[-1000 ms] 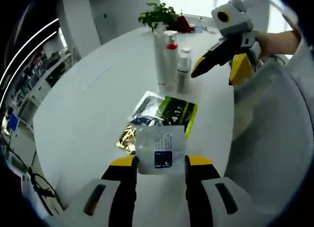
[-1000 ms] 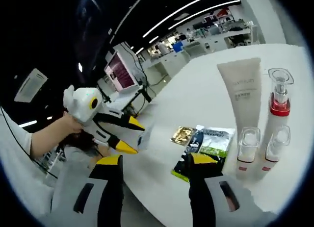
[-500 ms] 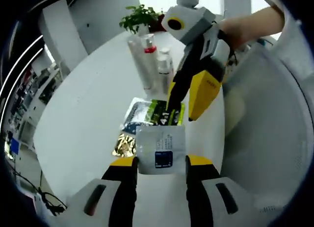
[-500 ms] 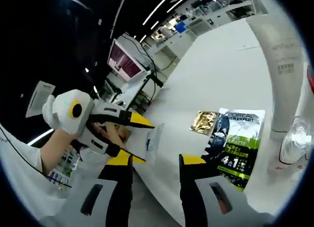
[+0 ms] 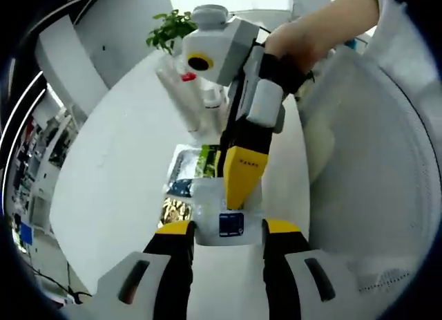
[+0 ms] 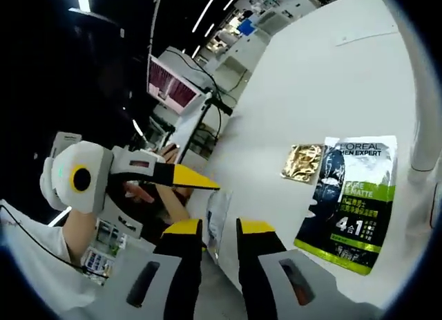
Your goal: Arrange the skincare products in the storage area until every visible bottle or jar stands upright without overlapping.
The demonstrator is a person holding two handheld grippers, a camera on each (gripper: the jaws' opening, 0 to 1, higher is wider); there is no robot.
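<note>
My left gripper (image 5: pixel 228 231) is shut on a white sachet (image 5: pixel 228 208) with a blue square, gripping it by its side edges. My right gripper (image 5: pixel 242 178) reaches down from above, one yellow jaw lying over the sachet's top. In the right gripper view the white sachet (image 6: pixel 219 220) stands edge-on between my right gripper's (image 6: pixel 219 230) jaws, which are a narrow gap apart and slightly clear of it. The left gripper (image 6: pixel 173 176) comes in from the left. Behind the right gripper stand a white tube and bottles (image 5: pixel 195 102).
A green and black sachet (image 6: pixel 356 195) and a small gold sachet (image 6: pixel 304 162) lie flat on the round white table (image 6: pixel 311 78). A potted plant (image 5: pixel 169 26) stands at the table's far edge. A white tube (image 6: pixel 425 119) rises at the right.
The right gripper has come down onto the white sachet and its jaws have narrowed around it. The left gripper keeps its hold on the sachet.
</note>
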